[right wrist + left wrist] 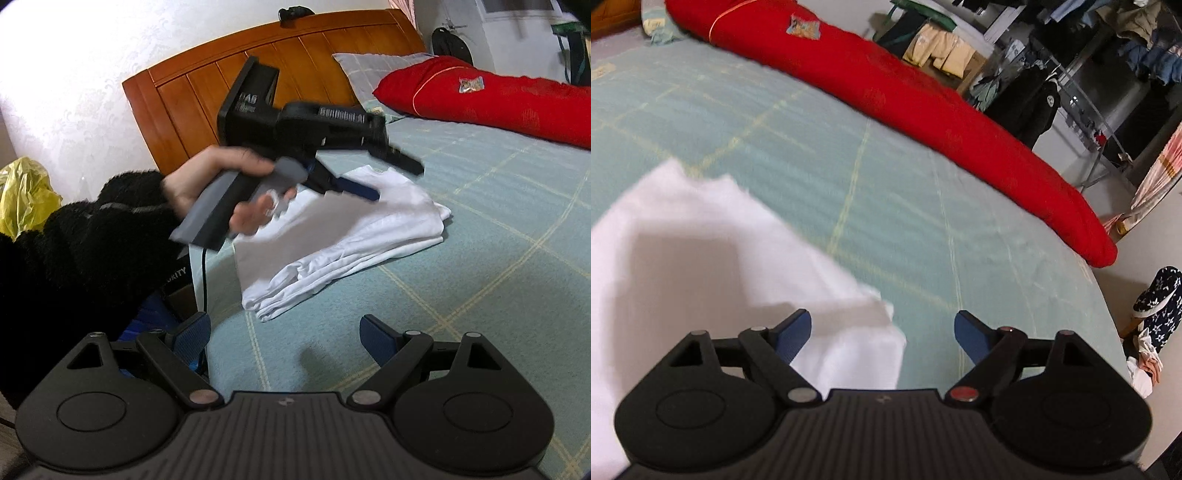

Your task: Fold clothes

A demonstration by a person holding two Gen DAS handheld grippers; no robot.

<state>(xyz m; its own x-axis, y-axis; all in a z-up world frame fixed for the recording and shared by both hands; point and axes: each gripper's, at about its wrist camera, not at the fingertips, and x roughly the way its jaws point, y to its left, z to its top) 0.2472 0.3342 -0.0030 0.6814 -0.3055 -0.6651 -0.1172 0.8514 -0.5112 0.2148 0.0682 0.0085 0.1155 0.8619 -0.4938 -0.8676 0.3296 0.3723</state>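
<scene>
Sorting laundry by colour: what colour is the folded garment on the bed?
White; clearest in the right wrist view.

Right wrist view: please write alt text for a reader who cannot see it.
A folded white garment lies on a green checked bedspread. A hand holds the open left gripper above it; the right gripper is open, empty.

A bed (480,258) with a pale green checked sheet carries a folded white garment (332,240), a long red bolster (498,103) and a grey pillow (369,66).
</scene>
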